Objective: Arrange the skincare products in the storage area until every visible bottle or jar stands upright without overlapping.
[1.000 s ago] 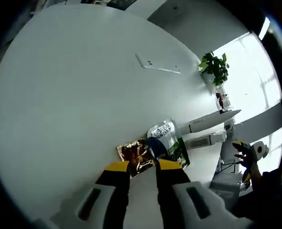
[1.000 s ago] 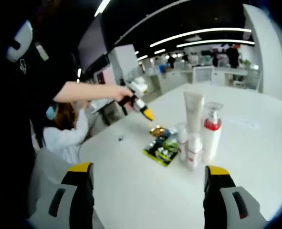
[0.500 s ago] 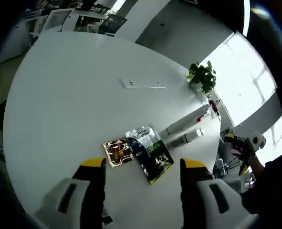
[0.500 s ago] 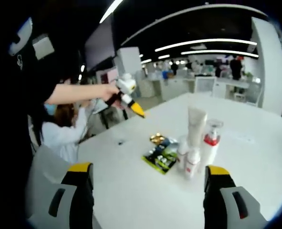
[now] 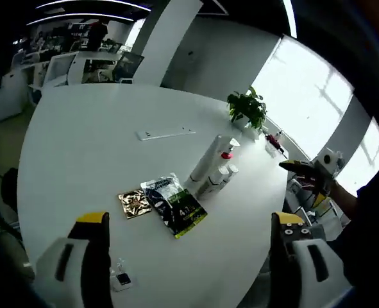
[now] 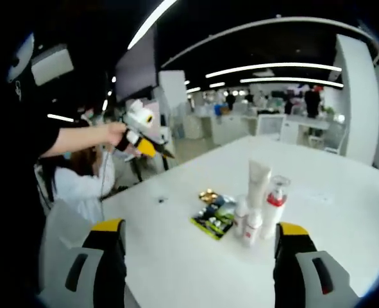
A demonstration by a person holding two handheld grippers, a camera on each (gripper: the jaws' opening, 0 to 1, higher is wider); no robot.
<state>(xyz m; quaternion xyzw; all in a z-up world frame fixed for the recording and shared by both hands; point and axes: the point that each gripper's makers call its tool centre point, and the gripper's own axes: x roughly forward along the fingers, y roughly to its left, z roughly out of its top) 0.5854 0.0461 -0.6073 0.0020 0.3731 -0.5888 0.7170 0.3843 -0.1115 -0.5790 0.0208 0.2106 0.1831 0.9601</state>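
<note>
Your left gripper (image 5: 189, 226) hangs above the near edge of the white table (image 5: 86, 141) with its jaws wide apart, holding nothing. Your right gripper (image 6: 199, 232) is likewise spread and empty. The skincare bottles (image 6: 260, 202) stand upright in a tight cluster mid-table, a tall tube (image 6: 258, 183) among them. Just left of them lie flat sachets (image 6: 216, 215).

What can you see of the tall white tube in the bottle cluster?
The tall white squeeze tube stands upright on its cap end on the round white table, wider at the top and tapering down. It looks like matte plastic, with no label readable. It is the tallest of the cluster, close beside the red-collared pump bottle, behind two small white bottles; contact cannot be told.
</note>
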